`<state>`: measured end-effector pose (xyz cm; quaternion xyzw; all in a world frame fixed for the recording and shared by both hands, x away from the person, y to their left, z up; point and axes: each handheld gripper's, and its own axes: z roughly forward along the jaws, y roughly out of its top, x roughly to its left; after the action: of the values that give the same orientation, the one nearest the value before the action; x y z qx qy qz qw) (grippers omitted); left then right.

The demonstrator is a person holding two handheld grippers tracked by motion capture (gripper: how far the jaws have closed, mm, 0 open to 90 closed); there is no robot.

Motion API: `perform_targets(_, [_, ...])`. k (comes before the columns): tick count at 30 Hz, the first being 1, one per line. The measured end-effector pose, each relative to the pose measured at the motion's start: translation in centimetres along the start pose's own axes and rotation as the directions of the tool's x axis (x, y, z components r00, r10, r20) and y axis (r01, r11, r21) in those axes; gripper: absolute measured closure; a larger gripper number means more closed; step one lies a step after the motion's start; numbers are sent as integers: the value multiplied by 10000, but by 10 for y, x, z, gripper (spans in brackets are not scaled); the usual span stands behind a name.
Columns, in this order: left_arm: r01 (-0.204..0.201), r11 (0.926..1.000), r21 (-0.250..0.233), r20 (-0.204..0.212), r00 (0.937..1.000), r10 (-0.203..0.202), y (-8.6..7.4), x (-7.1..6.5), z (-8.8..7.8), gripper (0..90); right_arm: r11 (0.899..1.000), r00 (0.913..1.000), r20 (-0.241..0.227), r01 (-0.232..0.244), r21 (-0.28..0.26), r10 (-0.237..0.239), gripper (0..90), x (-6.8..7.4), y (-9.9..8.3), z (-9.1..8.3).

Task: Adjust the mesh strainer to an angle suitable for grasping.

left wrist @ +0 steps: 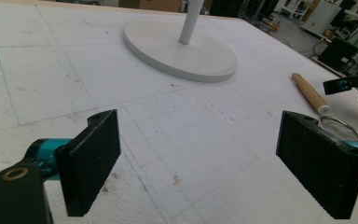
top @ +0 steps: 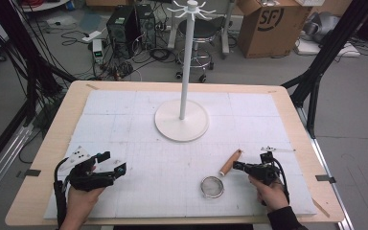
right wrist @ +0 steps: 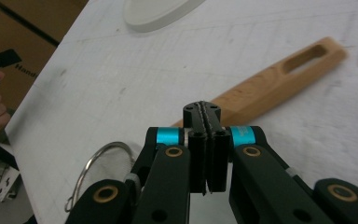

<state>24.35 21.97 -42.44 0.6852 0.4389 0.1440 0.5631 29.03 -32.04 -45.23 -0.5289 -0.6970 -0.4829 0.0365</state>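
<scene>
White stand [top: 181, 125] mid-table (cardboard box [top: 268, 24] behind).

Tabletop [top: 48, 143]: pale wood, rounded corners; tape bits at the edges
Mat [top: 139, 177]: white gridded sheet over most of it
Stand [top: 181, 120]: round white base, upright pole, far middle
Strainer [top: 212, 187]: near right; wooden handle [top: 230, 162] angled away

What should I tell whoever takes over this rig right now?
Left gripper: open, holding nothing, low over the mat near the table's left front.
Right gripper: shut on nothing, right beside the strainer's wooden handle.
Strainer: lies flat on the white mat, mesh bowl toward the person, handle pointing away toward the white stand.
Done: nothing gripped yet.
Left: probably open the right jaws, grip the handle, lift; hanging it on the stand's top hooks is a guess.
</scene>
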Motion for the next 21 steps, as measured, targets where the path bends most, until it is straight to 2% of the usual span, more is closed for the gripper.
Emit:
perform_targets(2, [150, 9999, -61, 85, 9999, -149, 0, 0, 0, 144, 9999, 9997, 182, -138, -46, 139, 897, -6, 1, -4])
perform_targets(5, [141, 9999, -55, 111, 9998, -140, 0, 0, 0, 145, 9994, 9984, 449, -327, -122, 332, 898, -16, 4, -8])
perform_targets(9, [134, 9999, -44, 101, 9999, -134, 0, 0, 0, 145, 9990, 9965, 702, -444, -58, 447, 897, -24, 7, -5])
perform_targets(17, [139, 9999, -37, 114, 9998, -139, 0, 1, 0, 145, 9983, 9954, 799, -553, 184, 537, 897, -26, 13, 8])
perform_targets(21, [135, 9999, -29, 127, 9998, -135, 0, 1, 0, 146, 9981, 9962, 777, -430, 442, 394, 897, -22, 19, 18])
